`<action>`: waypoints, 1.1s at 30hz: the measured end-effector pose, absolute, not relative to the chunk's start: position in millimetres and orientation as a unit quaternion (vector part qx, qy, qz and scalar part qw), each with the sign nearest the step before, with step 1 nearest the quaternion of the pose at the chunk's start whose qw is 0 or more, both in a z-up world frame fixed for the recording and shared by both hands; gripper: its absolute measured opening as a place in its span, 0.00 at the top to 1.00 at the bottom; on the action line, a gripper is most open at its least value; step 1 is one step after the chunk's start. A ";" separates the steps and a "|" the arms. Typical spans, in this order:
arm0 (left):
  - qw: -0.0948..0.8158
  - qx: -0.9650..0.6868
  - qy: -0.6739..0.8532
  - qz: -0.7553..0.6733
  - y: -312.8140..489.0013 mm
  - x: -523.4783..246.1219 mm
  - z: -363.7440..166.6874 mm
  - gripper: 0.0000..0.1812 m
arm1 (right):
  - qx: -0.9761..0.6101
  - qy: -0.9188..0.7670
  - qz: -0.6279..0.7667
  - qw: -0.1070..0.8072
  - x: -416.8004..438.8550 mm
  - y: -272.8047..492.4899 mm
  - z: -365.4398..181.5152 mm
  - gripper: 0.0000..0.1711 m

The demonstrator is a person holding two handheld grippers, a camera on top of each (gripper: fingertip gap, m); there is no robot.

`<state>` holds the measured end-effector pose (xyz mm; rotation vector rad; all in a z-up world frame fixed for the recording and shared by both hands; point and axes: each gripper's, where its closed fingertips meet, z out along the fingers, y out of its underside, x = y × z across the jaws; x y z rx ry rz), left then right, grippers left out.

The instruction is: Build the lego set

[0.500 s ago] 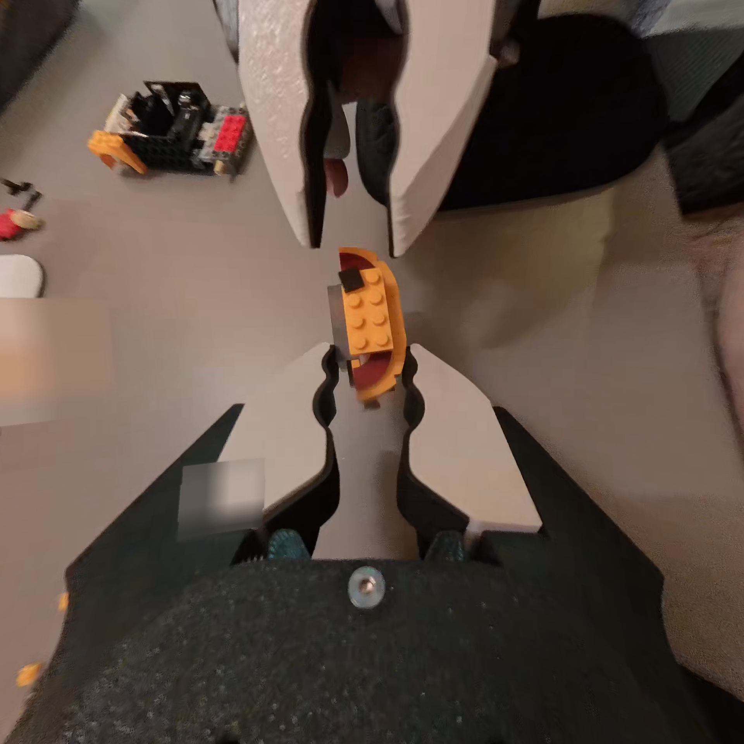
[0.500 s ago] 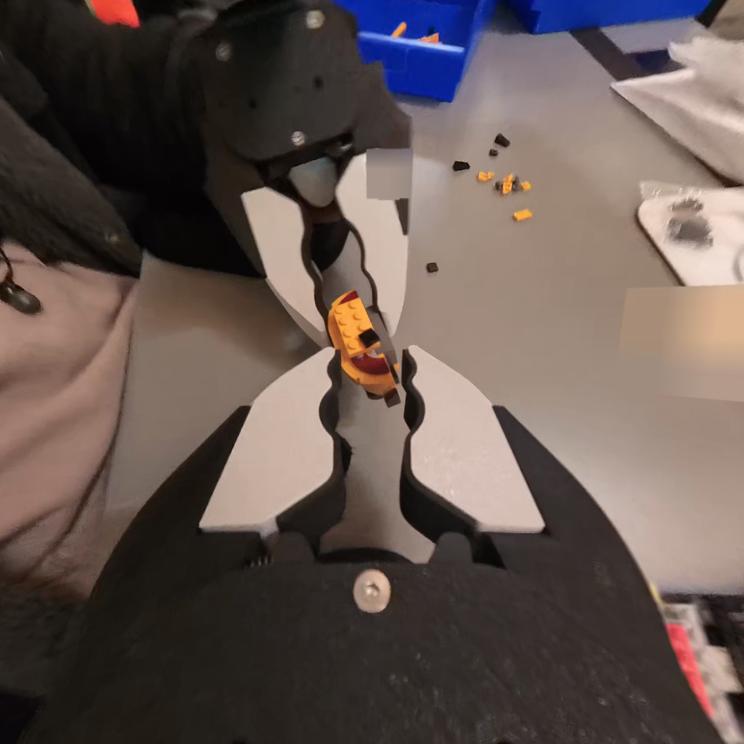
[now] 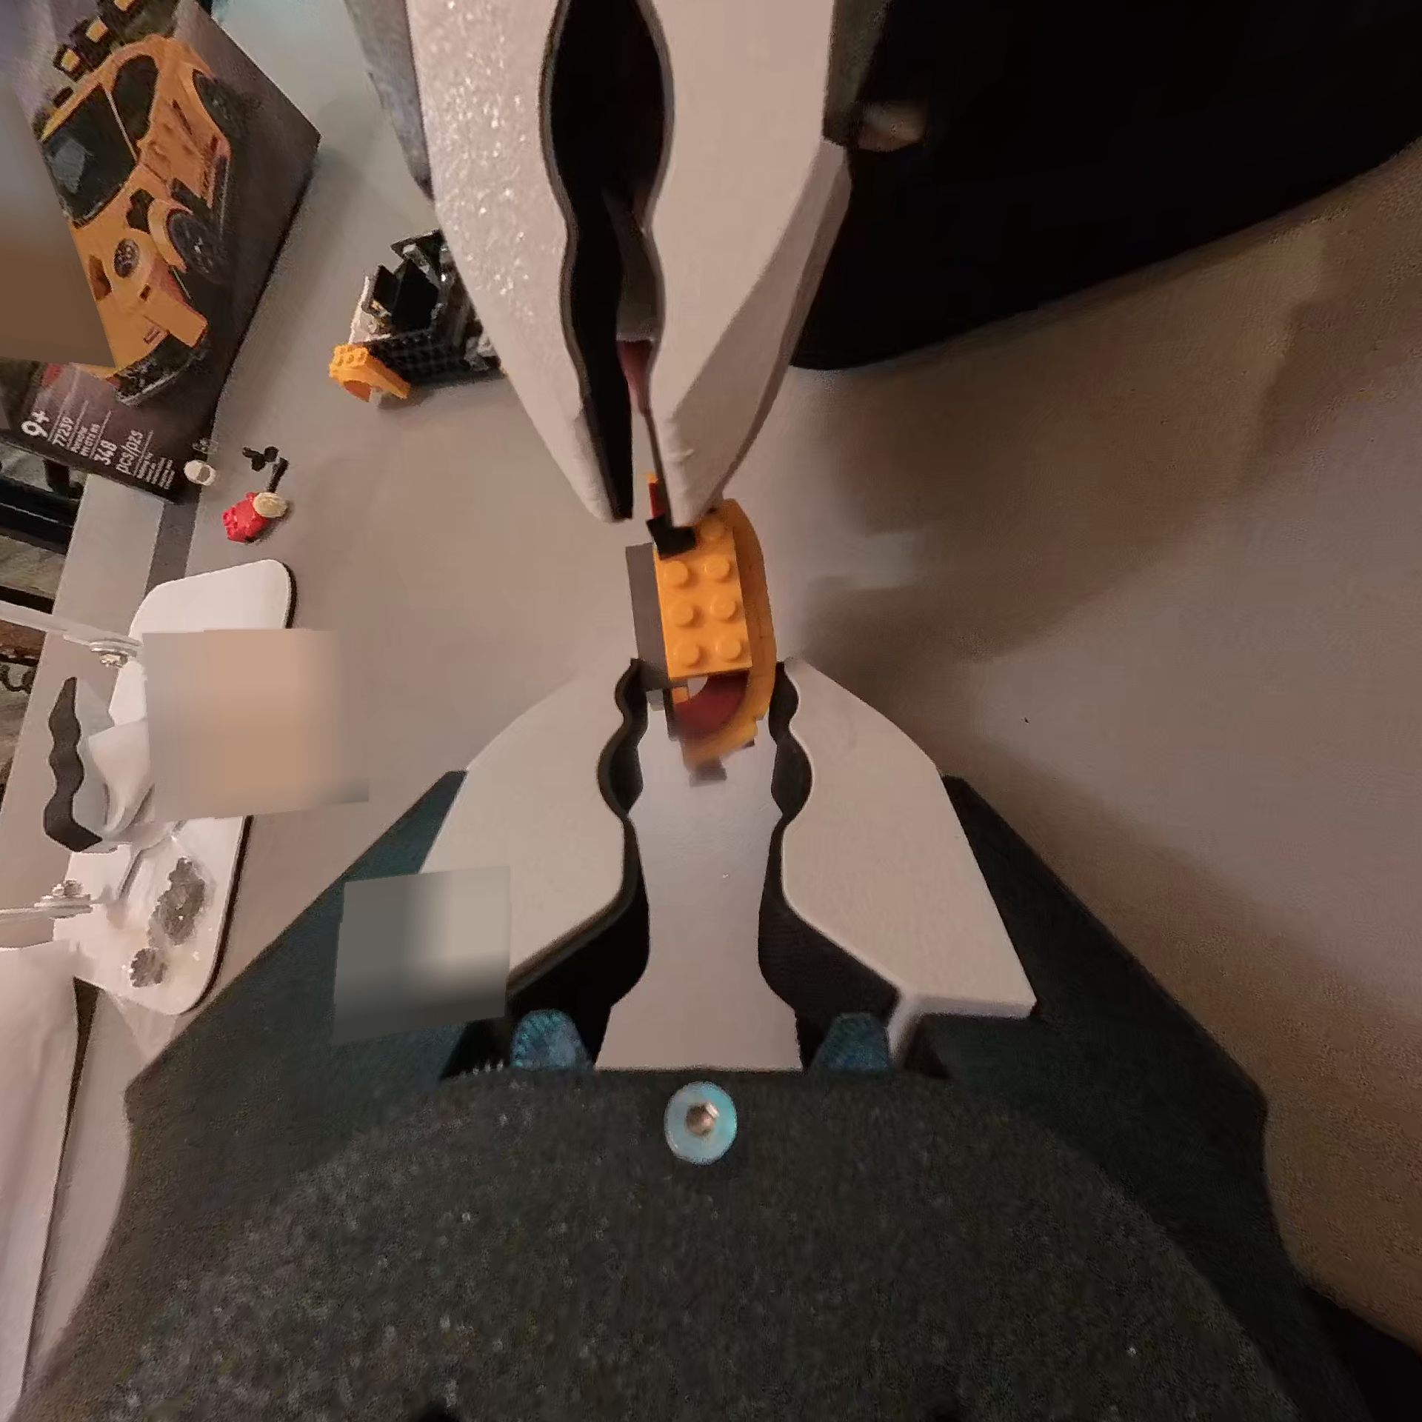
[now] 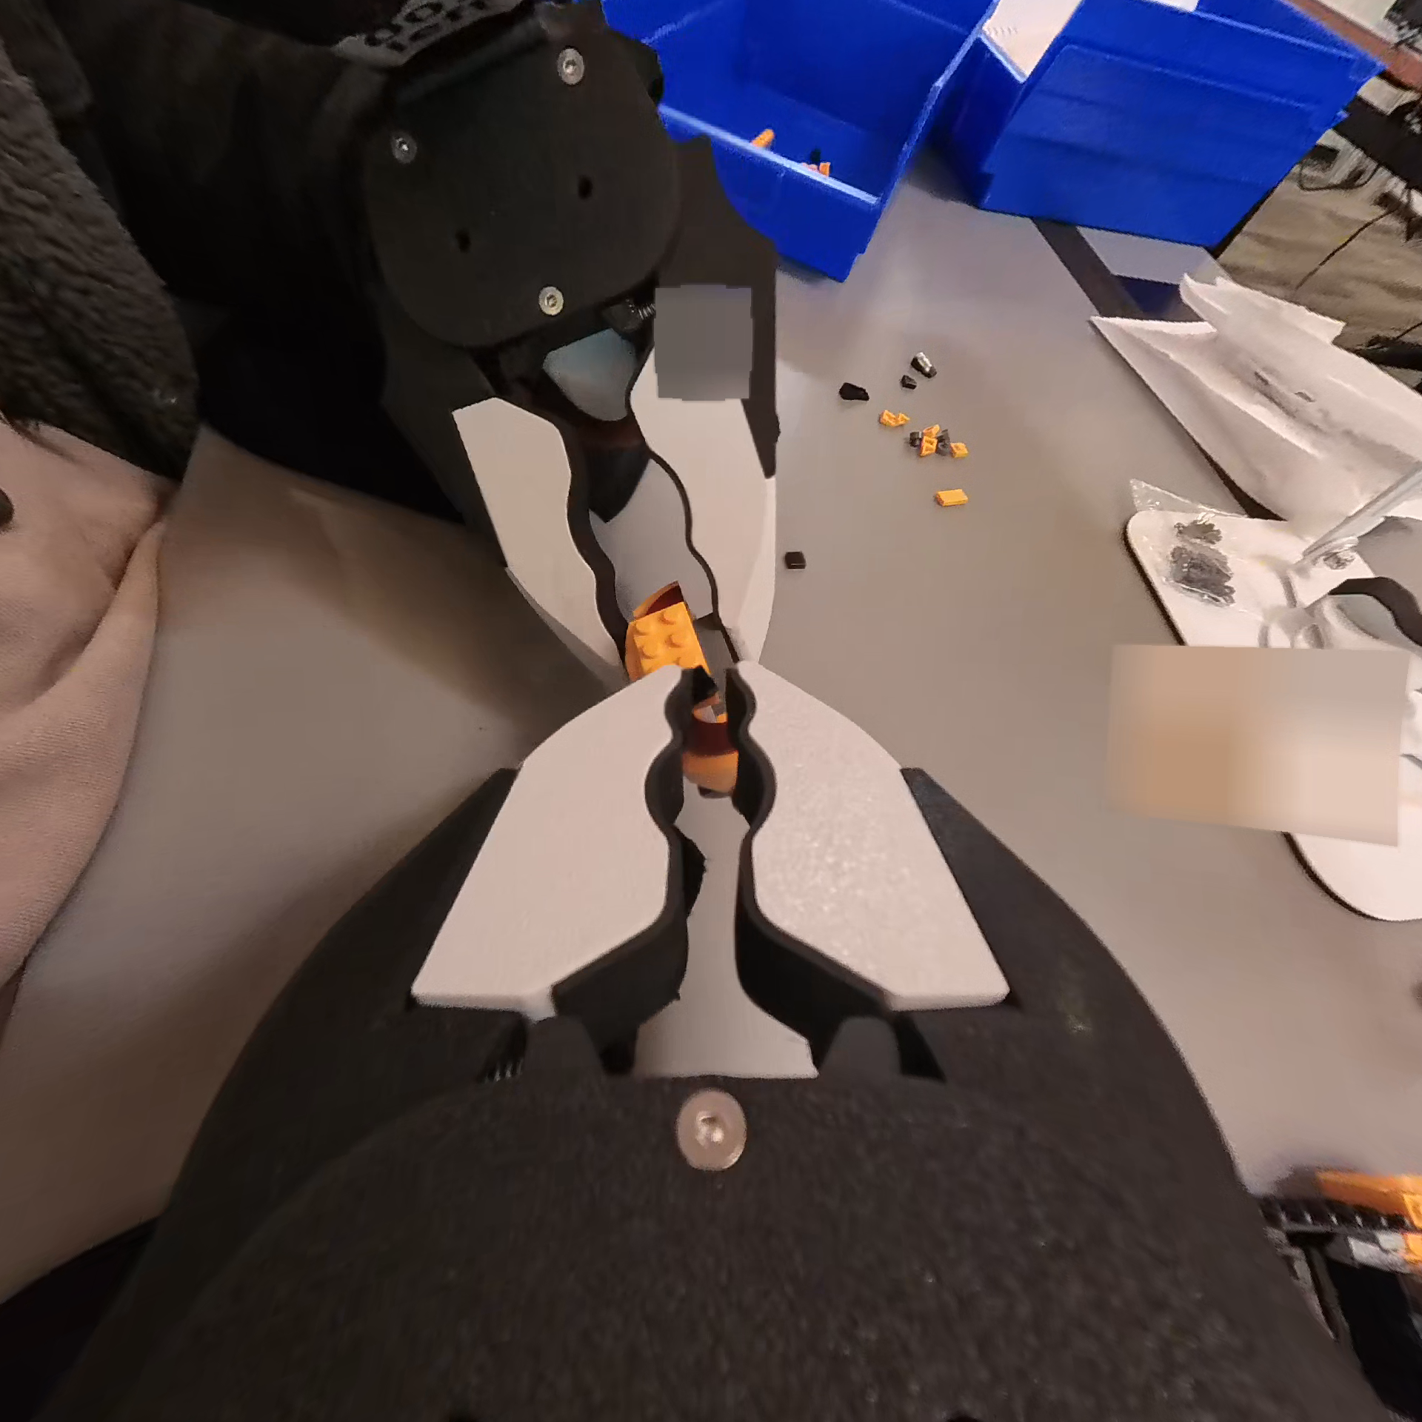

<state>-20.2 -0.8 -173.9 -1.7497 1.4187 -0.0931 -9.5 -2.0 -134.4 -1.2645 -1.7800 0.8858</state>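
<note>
Orange studded lego piece [image 3: 704,615] hangs mid-frame above the grey bench [image 3: 462,585], its near end pinched in the left tongs [image 3: 706,677]. From the top of the frame the right tongs [image 3: 654,504] clamp a small black piece [image 3: 669,535] against its far end. Upper left: half-built car [image 3: 408,331] and the set box [image 3: 146,215].

two blue bins [image 4: 808,177], one set box [image 3: 154,231], two claws [image 3: 704,692]

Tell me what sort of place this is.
Probably a workshop or lab bench set up for toy-brick building: a grey table with blue parts bins, loose small bricks and the set's box.
</note>
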 end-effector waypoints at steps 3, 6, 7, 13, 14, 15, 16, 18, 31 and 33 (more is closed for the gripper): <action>0.428 -0.701 0.569 -0.031 -0.2 -20.8 -175.1 0.83 | -0.490 -0.713 0.335 0.374 -10.4 -2.9 -137.3 0.96; 0.424 -0.705 0.566 -0.039 -0.6 -20.6 -177.3 0.83 | -0.492 -0.720 0.327 0.365 -10.2 -3.7 -140.4 0.95; 0.423 -0.705 0.568 -0.039 -0.8 -20.6 -178.1 0.83 | -0.493 -0.721 0.326 0.362 -9.9 -4.0 -141.5 0.95; 0.398 -0.715 0.572 -0.050 -3.8 -21.1 -187.9 0.83 | -0.509 -0.724 0.329 0.329 -9.6 -3.8 -151.7 0.93; 0.389 -0.720 0.572 -0.060 -5.6 -20.6 -190.7 0.83 | -0.516 -0.724 0.331 0.318 -9.4 -4.4 -154.6 0.93; 0.376 -0.727 0.568 -0.081 -8.9 -19.0 -194.2 0.83 | -0.521 -0.724 0.334 0.305 -8.8 -6.2 -157.8 0.93; 0.364 -0.736 0.562 -0.105 -11.8 -17.5 -197.4 0.83 | -0.523 -0.725 0.336 0.298 -8.4 -7.0 -160.3 0.93; 0.343 -0.746 0.551 -0.145 -16.7 -15.7 -201.2 0.83 | -0.519 -0.730 0.339 0.288 -6.5 -10.0 -164.7 0.91; 0.315 -0.748 0.555 -0.181 -22.0 -16.4 -210.4 0.79 | -0.529 -0.735 0.363 0.218 -6.0 -16.8 -178.7 0.91; 0.326 -0.748 0.543 -0.200 -20.2 -18.2 -203.7 0.75 | -0.533 -0.733 0.366 0.210 -6.2 -16.9 -178.7 0.91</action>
